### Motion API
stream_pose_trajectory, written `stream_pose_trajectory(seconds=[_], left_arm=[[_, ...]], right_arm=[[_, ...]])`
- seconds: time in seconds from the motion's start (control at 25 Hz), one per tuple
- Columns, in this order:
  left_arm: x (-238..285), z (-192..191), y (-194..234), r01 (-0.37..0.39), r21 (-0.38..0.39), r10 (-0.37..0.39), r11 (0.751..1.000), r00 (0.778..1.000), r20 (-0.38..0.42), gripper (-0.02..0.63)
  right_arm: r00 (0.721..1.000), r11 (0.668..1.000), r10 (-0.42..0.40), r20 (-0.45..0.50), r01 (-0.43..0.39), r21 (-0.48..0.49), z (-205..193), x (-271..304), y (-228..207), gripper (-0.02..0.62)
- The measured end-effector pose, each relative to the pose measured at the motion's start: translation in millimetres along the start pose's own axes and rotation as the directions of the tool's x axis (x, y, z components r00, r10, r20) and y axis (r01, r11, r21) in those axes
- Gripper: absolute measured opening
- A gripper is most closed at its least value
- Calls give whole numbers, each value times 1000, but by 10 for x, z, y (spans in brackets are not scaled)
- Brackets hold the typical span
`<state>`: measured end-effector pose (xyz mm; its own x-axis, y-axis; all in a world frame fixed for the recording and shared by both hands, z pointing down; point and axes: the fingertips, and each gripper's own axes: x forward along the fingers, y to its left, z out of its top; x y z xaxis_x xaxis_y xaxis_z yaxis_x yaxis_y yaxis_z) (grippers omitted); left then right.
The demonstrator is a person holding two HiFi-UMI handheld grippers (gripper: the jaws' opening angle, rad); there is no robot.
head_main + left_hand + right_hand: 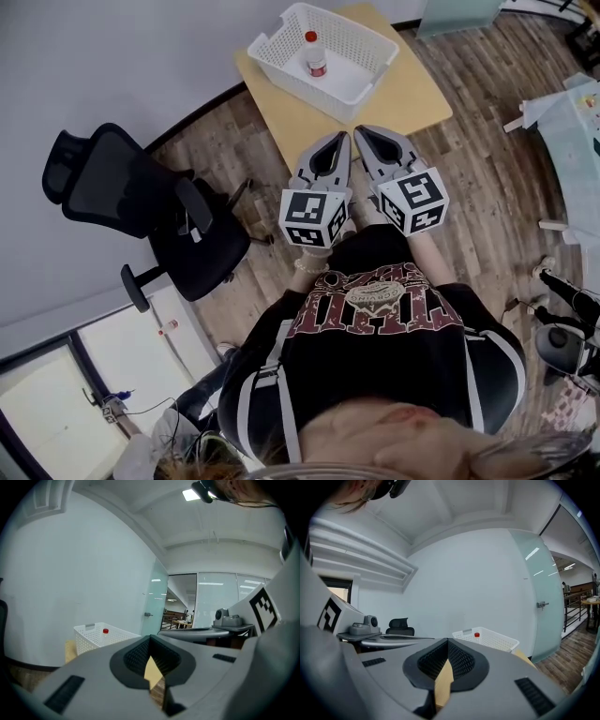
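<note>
The left tongs [341, 139] and right tongs [362, 131] are clenched and empty, side by side above the near edge of the desk [412, 98]. The basket [278, 31], holding a bottle [316, 58], sits at the far edge, with bare desk between.

an office-like workroom. a black swivel office chair [141, 202] stands at the left of the head view on a wood-plank floor [487, 169], beside a plain white wall [112, 66], with a small pale wooden worktop [412, 98] at upper middle. the left gripper view shows a frosted glass door [157, 606], glass partitions [220, 592] at centre right, and a ceiling light panel [190, 495] at the top.
</note>
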<state>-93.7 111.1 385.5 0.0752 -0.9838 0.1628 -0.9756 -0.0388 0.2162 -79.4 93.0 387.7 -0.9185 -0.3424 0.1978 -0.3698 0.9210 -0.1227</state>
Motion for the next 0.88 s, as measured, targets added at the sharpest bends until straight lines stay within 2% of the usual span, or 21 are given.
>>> stream_pose_trajectory(seconds=[0.56,0.88], left_arm=[[109,2,172,-26,-10,26,1000,1000,-13,46],[347,88,281,-53,-10,53,999,999,-6,46]], right_arm=[[1000,1000,-1,-6,1,12,18,157,-166,17],[999,999,41,-15,-41,-4,87,379,-352,17]])
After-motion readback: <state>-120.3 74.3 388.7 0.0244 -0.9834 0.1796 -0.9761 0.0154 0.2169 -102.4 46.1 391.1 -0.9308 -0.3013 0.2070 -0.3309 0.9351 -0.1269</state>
